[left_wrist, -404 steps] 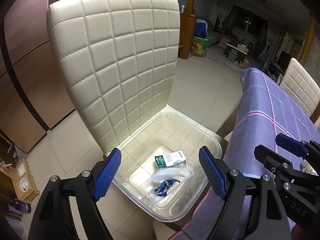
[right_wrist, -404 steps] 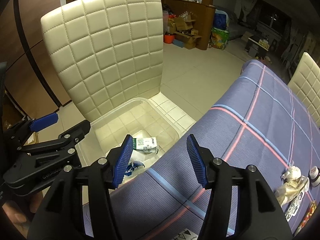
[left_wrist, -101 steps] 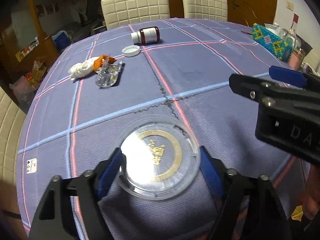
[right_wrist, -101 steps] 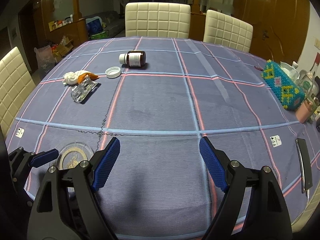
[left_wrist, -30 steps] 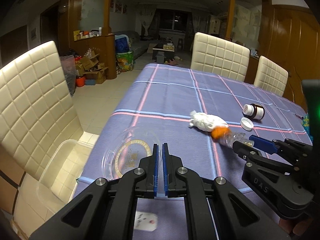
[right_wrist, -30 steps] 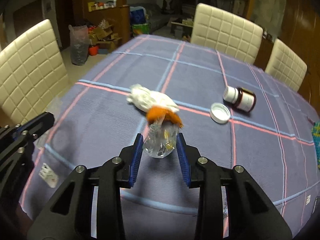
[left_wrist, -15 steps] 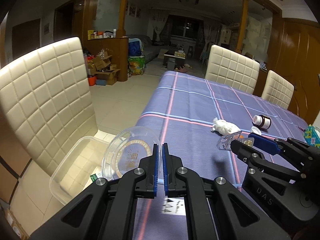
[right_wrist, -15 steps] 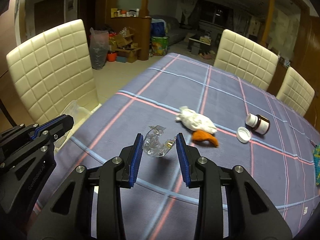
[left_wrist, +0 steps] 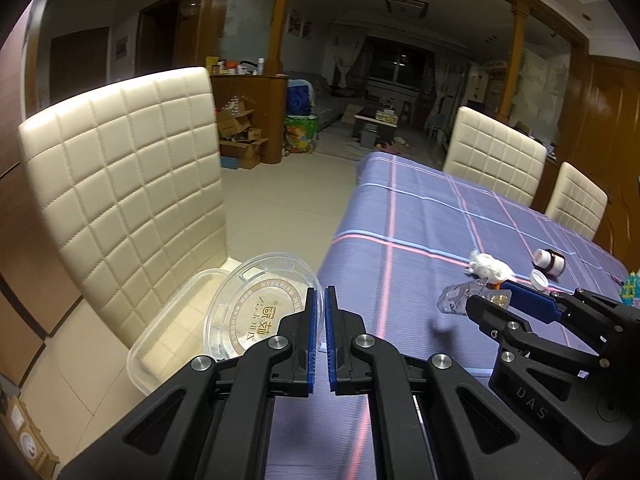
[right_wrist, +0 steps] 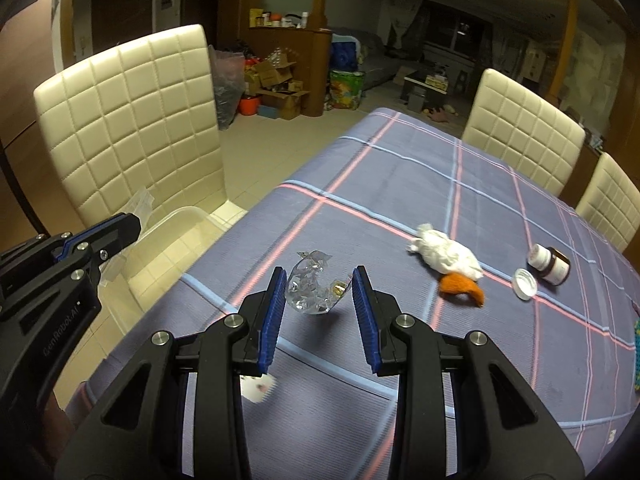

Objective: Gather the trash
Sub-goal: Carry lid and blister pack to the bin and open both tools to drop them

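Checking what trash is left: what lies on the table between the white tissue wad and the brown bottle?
In the right wrist view, a white cap lies between the tissue wad and brown bottle; orange scrap sits by the wad.

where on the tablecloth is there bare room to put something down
The tablecloth lies bare from the far edge by the two chairs down to the crumpled tissue, and again along the near edge. It is crowded on the right, where tissue, orange peel, white cap and brown bottle cluster.
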### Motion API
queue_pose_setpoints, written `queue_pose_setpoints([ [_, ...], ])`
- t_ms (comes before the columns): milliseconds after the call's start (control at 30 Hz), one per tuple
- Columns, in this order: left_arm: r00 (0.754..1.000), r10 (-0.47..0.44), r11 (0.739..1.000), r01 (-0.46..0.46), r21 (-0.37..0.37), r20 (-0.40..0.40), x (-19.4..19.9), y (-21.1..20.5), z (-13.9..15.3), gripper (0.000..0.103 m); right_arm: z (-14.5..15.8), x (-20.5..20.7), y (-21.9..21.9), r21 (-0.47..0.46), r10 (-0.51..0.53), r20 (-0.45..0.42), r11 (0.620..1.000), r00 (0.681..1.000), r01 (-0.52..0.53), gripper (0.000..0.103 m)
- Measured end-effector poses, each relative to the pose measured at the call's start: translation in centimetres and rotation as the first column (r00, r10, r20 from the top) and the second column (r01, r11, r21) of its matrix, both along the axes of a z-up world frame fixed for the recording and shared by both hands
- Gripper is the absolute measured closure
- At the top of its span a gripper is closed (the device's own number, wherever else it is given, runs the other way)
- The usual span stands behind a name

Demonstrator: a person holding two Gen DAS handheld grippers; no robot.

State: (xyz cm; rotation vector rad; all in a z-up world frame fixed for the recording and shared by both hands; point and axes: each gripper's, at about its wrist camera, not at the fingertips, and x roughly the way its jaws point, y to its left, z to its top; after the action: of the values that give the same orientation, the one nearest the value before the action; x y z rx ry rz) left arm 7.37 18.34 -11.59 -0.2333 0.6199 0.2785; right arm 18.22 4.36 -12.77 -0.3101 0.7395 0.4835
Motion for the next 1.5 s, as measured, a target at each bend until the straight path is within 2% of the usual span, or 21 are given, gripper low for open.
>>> queue_pose_setpoints([
  [667,0.992,0.123,0.991,-0.124,-0.045,-0.032,-1.1,6.8,-2.0,0.099,-1.2,-0.6,8.0,-0.060,0.145,-0.012,0.988,0.989,-0.145,0.067],
  [1500,0.980,0.176,0.979,-0.185,-0.090,-0.093,-0.5,10.0,-4.2,0.098,-2.0,-0.2,12.1,-0.047,0.218,-0.068,0.974,0.973,-0.222,0.067],
])
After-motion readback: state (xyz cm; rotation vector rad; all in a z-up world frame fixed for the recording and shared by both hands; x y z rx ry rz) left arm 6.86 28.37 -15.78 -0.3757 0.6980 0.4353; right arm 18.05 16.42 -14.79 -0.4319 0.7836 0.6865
